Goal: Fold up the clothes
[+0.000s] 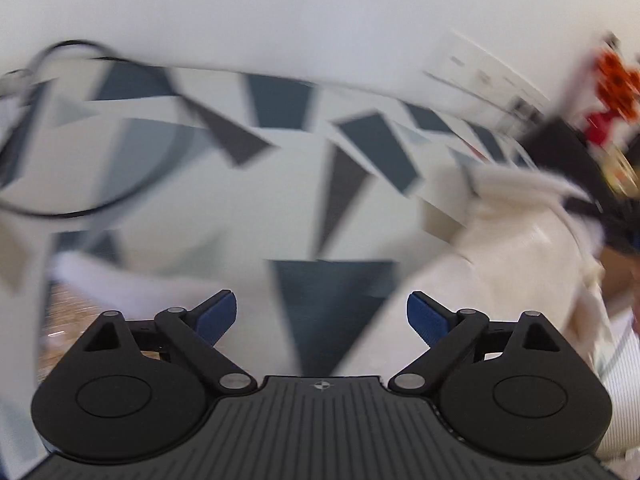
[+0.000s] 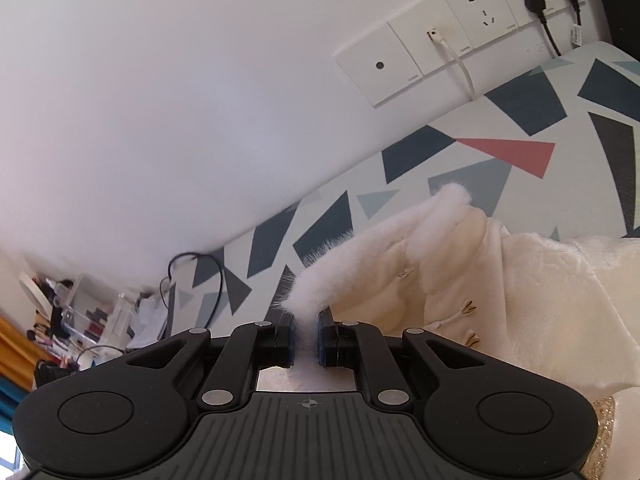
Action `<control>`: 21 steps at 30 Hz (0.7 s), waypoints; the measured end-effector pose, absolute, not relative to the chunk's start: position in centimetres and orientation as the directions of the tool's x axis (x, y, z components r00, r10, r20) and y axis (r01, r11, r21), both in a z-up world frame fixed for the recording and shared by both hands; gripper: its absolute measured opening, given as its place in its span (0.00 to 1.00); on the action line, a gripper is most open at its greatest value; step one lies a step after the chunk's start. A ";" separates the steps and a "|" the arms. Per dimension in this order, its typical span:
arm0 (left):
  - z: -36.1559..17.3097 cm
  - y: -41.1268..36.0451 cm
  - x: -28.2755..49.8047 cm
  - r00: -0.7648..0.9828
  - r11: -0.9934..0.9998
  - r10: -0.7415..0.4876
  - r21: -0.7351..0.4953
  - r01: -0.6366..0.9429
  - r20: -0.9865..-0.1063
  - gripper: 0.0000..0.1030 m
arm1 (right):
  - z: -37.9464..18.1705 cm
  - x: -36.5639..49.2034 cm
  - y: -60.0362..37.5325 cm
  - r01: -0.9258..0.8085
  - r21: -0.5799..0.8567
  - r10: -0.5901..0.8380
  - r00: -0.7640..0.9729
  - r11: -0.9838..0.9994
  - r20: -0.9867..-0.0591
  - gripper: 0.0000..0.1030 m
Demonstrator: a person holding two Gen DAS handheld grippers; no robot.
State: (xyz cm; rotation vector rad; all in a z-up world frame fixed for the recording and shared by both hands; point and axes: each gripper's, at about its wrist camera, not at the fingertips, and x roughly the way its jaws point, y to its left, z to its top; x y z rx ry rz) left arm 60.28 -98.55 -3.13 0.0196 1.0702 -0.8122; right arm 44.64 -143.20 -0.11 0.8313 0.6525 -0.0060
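A cream fleece jacket [image 2: 520,280] with white fur trim [image 2: 360,256] and small gold toggles lies on a white cover with dark geometric patches [image 2: 520,100]. My right gripper [image 2: 306,338] is shut on the fur-trimmed edge, which rises from between the blue pads toward the jacket's body. In the blurred left wrist view the jacket [image 1: 520,256] lies at the right, beside my left gripper [image 1: 322,318]. That gripper stands wide open above the patterned cover [image 1: 280,184] with nothing between its blue pads [image 1: 428,320].
A white wall with a row of sockets [image 2: 460,36] and plugged cables runs behind the cover. A black cable [image 2: 200,268] loops at its far left end. Cluttered cosmetics and a clear organiser [image 2: 88,316] sit at the left. A person's forearm [image 1: 618,276] shows at the right edge.
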 end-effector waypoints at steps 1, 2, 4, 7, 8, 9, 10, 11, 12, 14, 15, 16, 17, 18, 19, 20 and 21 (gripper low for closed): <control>-3.5 -99.4 60.0 0.185 0.687 -0.594 -0.374 0.624 -0.783 0.91 | 0.0 44.4 -143.4 0.248 0.690 0.242 0.813 0.680 -0.530 0.09; -3.9 -100.2 59.7 0.131 0.647 -0.614 -0.401 0.649 -0.779 0.91 | 0.2 44.2 -143.5 0.245 0.697 0.242 0.818 0.674 -0.521 0.09; -4.6 -100.9 59.3 0.075 0.603 -0.630 -0.427 0.674 -0.773 0.91 | 0.7 43.7 -143.7 0.226 0.722 0.249 0.837 0.653 -0.487 0.09; -4.3 -100.8 58.4 0.074 0.584 -0.641 -0.423 0.693 -0.764 0.40 | 2.1 42.9 -143.6 0.169 0.735 0.254 0.868 0.656 -0.426 0.08; -4.0 -100.8 58.3 0.069 0.580 -0.637 -0.419 0.699 -0.768 0.14 | 2.5 42.7 -143.6 0.156 0.733 0.254 0.874 0.662 -0.414 0.08; -3.5 -100.6 58.1 0.079 0.581 -0.633 -0.404 0.707 -0.770 0.08 | 3.0 42.6 -143.6 0.144 0.728 0.251 0.879 0.670 -0.405 0.08; -2.7 -100.4 57.8 0.110 0.584 -0.631 -0.377 0.719 -0.768 0.07 | 3.4 42.4 -143.6 0.133 0.722 0.245 0.886 0.679 -0.394 0.02; -2.0 -100.2 57.6 0.134 0.585 -0.634 -0.359 0.727 -0.762 0.05 | 3.8 42.5 -143.7 0.127 0.717 0.245 0.887 0.685 -0.391 0.01; -1.3 -100.0 57.5 0.149 0.587 -0.638 -0.351 0.730 -0.756 0.05 | 4.1 42.6 -143.9 0.121 0.713 0.247 0.887 0.691 -0.391 0.01; -0.2 -99.7 57.4 0.176 0.589 -0.640 -0.330 0.737 -0.748 0.05 | 4.6 43.3 -144.1 0.131 0.682 0.245 0.871 0.719 -0.425 0.01; 0.1 -99.7 57.4 0.187 0.590 -0.638 -0.319 0.742 -0.747 0.05 | 4.8 43.9 -144.0 0.149 0.649 0.238 0.850 0.746 -0.469 0.06; 0.2 -99.7 57.4 0.190 0.590 -0.635 -0.311 0.745 -0.749 0.05 | 4.5 44.5 -143.9 0.166 0.610 0.224 0.830 0.775 -0.511 0.14; 0.0 -99.7 57.3 0.190 0.593 -0.631 -0.310 0.743 -0.752 0.05 | 4.1 45.1 -143.7 0.182 0.567 0.205 0.809 0.803 -0.551 0.27; -0.4 -99.8 57.3 0.187 0.599 -0.625 -0.312 0.738 -0.758 0.05 | 3.7 45.7 -143.5 0.196 0.522 0.185 0.787 0.830 -0.589 0.35; -0.8 -99.8 57.3 0.183 0.606 -0.619 -0.315 0.731 -0.764 0.05 | 3.3 46.4 -143.3 0.208 0.476 0.163 0.763 0.855 -0.626 0.45; -1.3 -99.8 57.2 0.178 0.612 -0.614 -0.322 0.722 -0.769 0.05 | 2.7 47.0 -143.1 0.205 0.454 0.166 0.740 0.867 -0.652 0.47; -1.8 -99.7 57.2 0.172 0.617 -0.612 -0.330 0.715 -0.772 0.05 | 2.0 47.6 -142.9 0.199 0.438 0.175 0.716 0.877 -0.675 0.47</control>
